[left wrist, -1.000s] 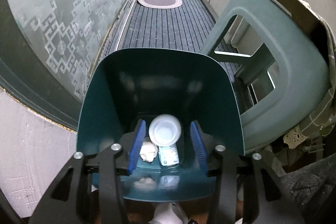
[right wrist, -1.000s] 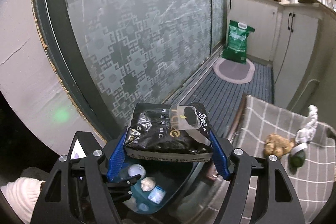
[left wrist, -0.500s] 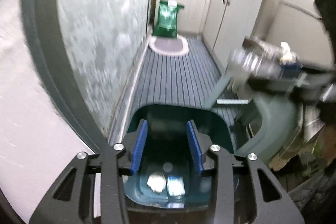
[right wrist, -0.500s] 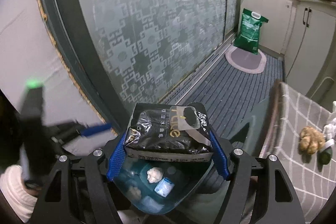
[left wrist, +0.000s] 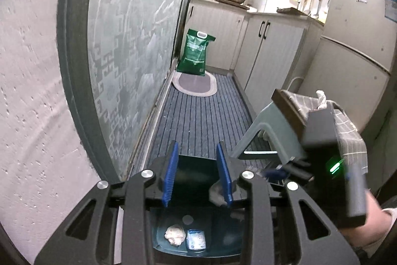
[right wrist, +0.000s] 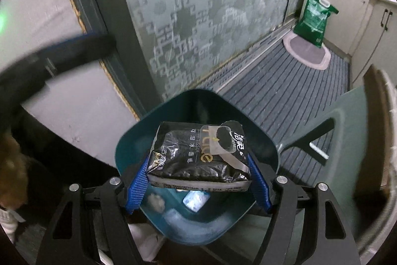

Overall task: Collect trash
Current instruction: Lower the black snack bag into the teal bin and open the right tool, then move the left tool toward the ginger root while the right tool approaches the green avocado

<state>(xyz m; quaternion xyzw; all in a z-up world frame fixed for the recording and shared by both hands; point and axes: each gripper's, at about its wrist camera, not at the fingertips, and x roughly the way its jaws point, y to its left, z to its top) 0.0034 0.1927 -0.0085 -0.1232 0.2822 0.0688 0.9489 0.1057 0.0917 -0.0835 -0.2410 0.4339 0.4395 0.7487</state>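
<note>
A teal trash bin [right wrist: 198, 106] stands on the floor by the frosted glass door. In the right wrist view, my right gripper [right wrist: 198, 180] is shut on a black tissue pack [right wrist: 201, 155] and holds it right over the bin's mouth. Inside lie a crumpled white wad [right wrist: 155, 201] and a small white-blue packet [right wrist: 196, 199]. In the left wrist view, my left gripper [left wrist: 197, 175] is open and empty, raised above the bin [left wrist: 196, 237], where the wad [left wrist: 175, 234] and packet [left wrist: 196, 239] show.
A grey-green plastic stool [left wrist: 270, 126] with a checked cloth [left wrist: 347, 131] stands right of the bin. A green bag [left wrist: 197, 51] and an oval mat [left wrist: 194, 82] lie at the far end of the striped floor. Cabinets and a fridge [left wrist: 359, 46] line the right side.
My left gripper has lifted up and back from inside the bin, so the room now shows. My right gripper has carried the tissue pack lower, over the bin's mouth.
</note>
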